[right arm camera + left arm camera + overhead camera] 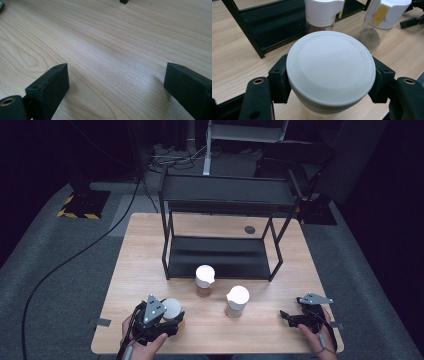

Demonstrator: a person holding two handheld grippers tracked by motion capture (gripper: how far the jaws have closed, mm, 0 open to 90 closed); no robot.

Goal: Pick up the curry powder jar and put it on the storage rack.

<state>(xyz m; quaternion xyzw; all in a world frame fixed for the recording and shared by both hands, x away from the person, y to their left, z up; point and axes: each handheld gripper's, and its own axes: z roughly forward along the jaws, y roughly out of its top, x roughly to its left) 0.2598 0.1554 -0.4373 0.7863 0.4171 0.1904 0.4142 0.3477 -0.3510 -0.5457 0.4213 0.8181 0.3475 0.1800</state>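
Three seasoning jars stand on the wooden table (135, 270). The nearest jar (330, 72), at the front left, is clear glass under a round white lid (faint raised lettering on top). The left gripper (167, 316) is clamped on it, pads pressing just below the lid on both sides. At the front right, the right gripper (290, 317) hovers spread wide over bare wood, holding nothing. Farther on stand the two spouted jars (204, 280) (236, 301), then one black two-tier rack (220, 220).
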